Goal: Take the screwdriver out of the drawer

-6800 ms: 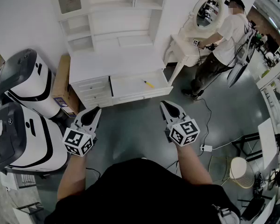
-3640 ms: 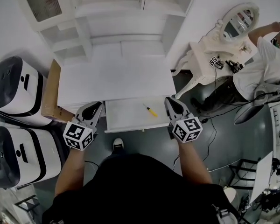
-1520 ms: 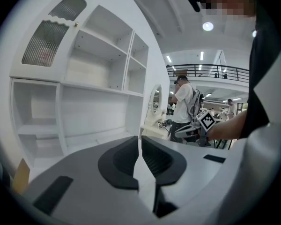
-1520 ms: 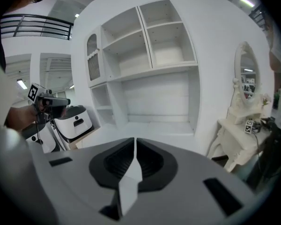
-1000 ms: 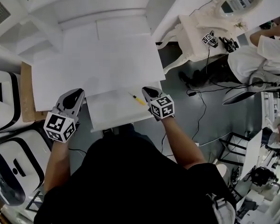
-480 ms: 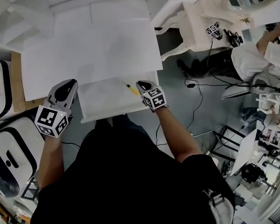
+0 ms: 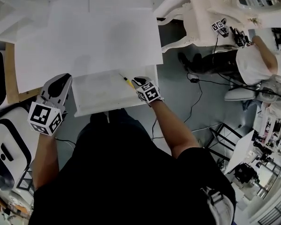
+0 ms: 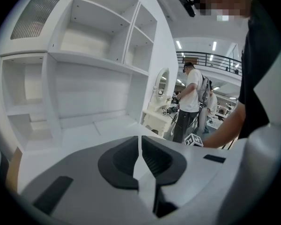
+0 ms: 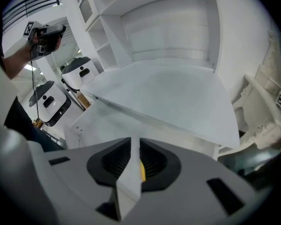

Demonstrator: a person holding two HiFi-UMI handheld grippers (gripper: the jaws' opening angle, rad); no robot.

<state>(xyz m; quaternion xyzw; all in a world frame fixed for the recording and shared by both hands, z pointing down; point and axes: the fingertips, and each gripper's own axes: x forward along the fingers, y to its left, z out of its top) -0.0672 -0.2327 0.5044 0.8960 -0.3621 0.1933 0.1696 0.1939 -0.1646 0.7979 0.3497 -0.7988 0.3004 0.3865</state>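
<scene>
The white drawer (image 7: 97, 108) stands pulled out from under the desk top (image 7: 89, 41). A yellow-handled screwdriver (image 7: 127, 81) lies at its right end. My right gripper (image 7: 137, 81) points steeply down right at the handle. In the right gripper view the yellow handle (image 9: 142, 171) shows in the narrow gap of the right gripper (image 9: 136, 145); its jaws are opening and the pads do not press on it. My left gripper (image 7: 61, 78) hovers beside the drawer's left end. Seen in its own view, the left gripper (image 8: 140, 142) is shut with nothing in it.
White rounded machines (image 7: 4, 139) and a cardboard box (image 7: 9, 74) stand at the left of the desk. Open shelves (image 8: 84, 41) rise behind the desk top. At the right, a person (image 7: 253, 62) works at a white vanity table (image 7: 210, 13); cables (image 7: 196, 97) lie on the floor.
My right gripper has dropped down into the drawer's right end, onto the screwdriver's handle. My left gripper has sunk a little beside the drawer.
</scene>
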